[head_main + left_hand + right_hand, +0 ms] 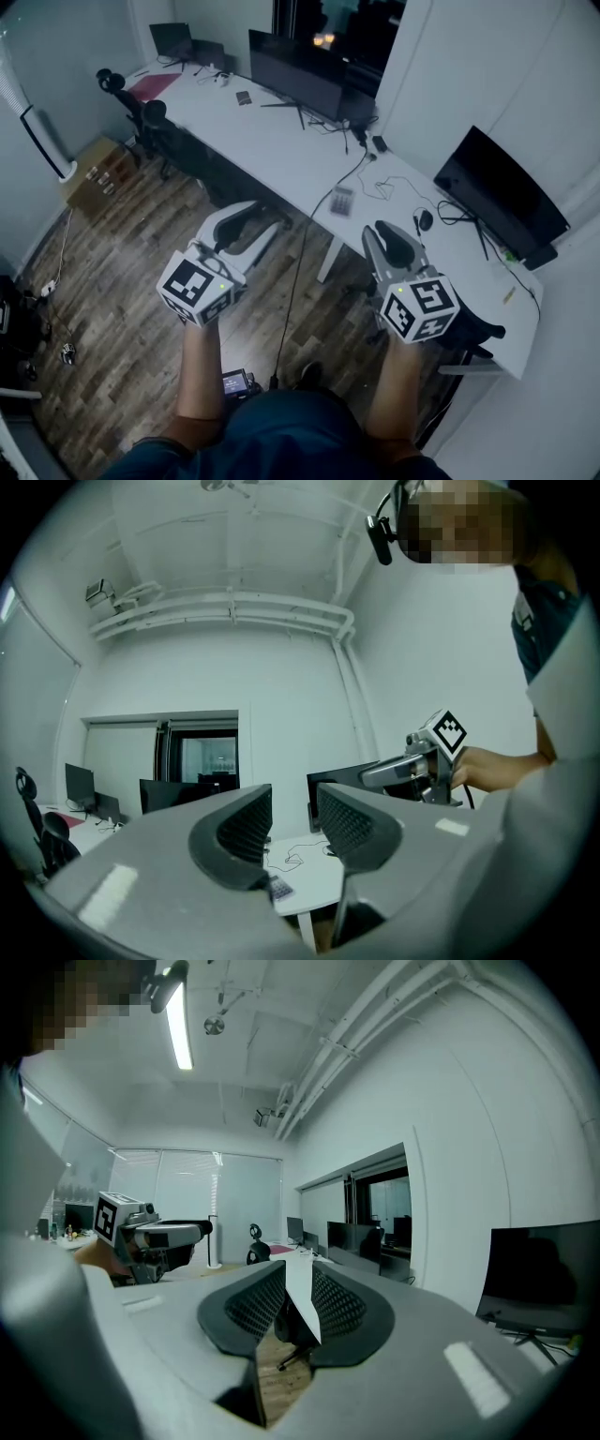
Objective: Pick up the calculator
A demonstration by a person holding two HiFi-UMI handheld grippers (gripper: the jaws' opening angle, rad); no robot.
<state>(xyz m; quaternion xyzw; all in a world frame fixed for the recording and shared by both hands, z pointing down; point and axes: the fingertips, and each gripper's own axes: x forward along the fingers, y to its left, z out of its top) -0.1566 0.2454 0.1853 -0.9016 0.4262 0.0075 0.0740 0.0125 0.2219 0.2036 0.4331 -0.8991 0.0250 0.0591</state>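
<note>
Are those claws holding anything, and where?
Nothing is held: the left gripper and right gripper have empty jaws, and the calculator lies untouched on the desk.

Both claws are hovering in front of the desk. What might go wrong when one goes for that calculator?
1. The calculator lies near the front edge of the desk, so a clumsy nudge could push it off onto the floor.
2. A black cable runs right beside it and drops over the edge, and the jaws might snag it.
3. The right gripper has its jaws only narrowly apart, probably too little to fit around the calculator.
</note>
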